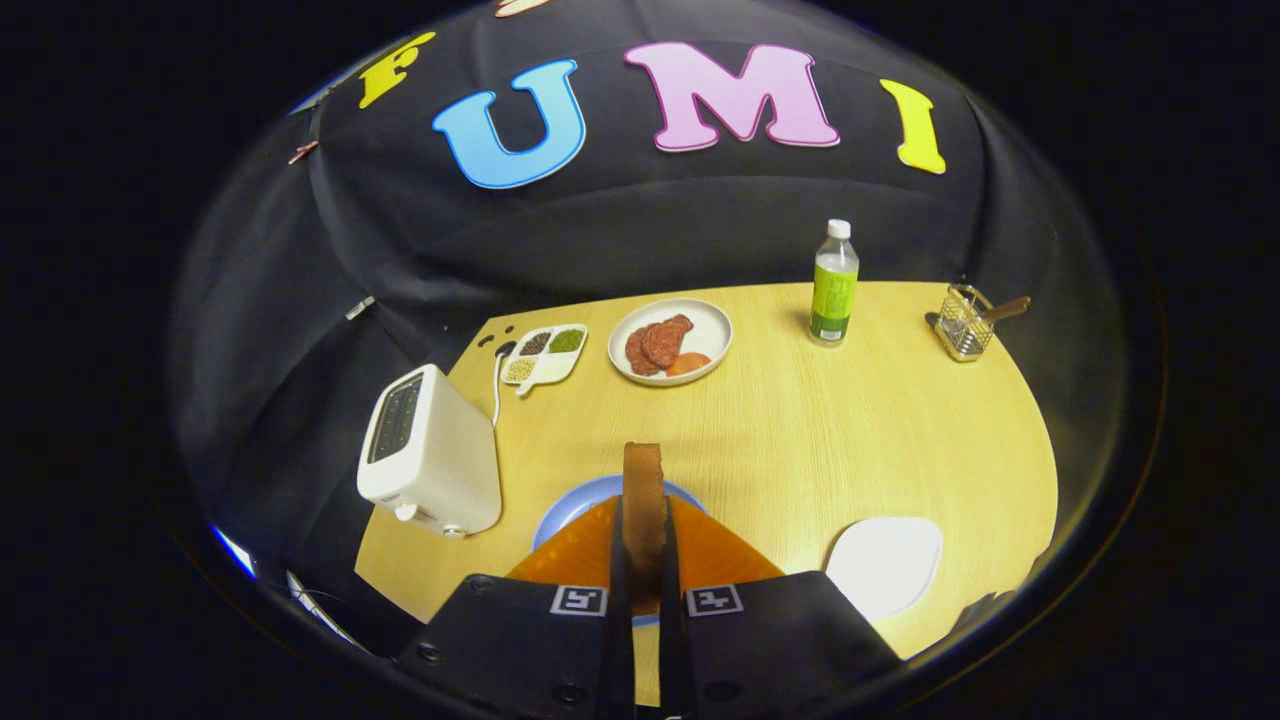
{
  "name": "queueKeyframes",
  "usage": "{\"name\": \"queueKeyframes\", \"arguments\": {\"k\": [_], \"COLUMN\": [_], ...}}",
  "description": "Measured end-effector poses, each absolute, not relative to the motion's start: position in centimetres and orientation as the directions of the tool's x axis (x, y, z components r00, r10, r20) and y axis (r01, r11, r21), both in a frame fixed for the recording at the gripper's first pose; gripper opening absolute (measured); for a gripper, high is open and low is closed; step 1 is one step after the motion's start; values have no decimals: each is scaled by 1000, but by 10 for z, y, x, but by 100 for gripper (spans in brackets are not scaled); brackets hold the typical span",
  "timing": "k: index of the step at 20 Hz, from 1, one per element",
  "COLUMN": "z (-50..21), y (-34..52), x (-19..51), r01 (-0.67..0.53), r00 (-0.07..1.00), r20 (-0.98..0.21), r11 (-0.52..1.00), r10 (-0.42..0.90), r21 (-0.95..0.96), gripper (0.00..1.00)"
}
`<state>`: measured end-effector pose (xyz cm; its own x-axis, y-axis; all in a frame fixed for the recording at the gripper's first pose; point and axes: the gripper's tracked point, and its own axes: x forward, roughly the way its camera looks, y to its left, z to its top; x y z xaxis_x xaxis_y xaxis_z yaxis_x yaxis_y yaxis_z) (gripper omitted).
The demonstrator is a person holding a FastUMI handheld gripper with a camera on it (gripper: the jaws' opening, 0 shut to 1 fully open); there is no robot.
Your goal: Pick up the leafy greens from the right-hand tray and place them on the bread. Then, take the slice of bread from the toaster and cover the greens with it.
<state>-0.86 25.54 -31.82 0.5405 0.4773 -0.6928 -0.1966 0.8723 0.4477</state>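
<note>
My gripper (644,530) is shut on a brown slice of bread (643,478). The slice stands on edge between the two orange fingers (575,560) and sticks out ahead of them. Just beneath and beyond the fingers lies a blue plate (565,512), most of it hidden by the fingers, so I cannot see what lies on it. The white toaster (430,465) stands to the left of the plate, its slot dark. To the right of the fingers sits a white tray (885,565), its surface bare.
Further back on the wooden table (800,440) are a white plate with reddish meat slices (670,340), a small divided dish of seeds (545,352), a green-labelled bottle (833,285) and a wire utensil holder (965,320). The toaster's cord (496,385) runs back.
</note>
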Motion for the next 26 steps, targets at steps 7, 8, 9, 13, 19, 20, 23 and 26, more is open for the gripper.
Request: {"name": "queueKeyframes", "arguments": {"k": [7,8,9,13,19,20,23,26], "z": [-359,-359,-360,-375,-417,-421,-431,-437], "y": [297,306,314,329,307,304,289,271], "x": [-19,-18,-15,-17,-30,-30,-30,-31], "r01": [-131,-119,-102,-27,87,99,107,101], "r00": [474,473,474,446,406,402,401,425], "r20": [-697,-685,-675,-674,-723,-725,-744,-764], "r11": [826,811,796,761,764,760,779,814], "r10": [538,554,566,589,559,560,535,485], "r21": [548,573,596,648,639,642,618,572], "gripper": [14,14,14,14,15,16,28,43]}}
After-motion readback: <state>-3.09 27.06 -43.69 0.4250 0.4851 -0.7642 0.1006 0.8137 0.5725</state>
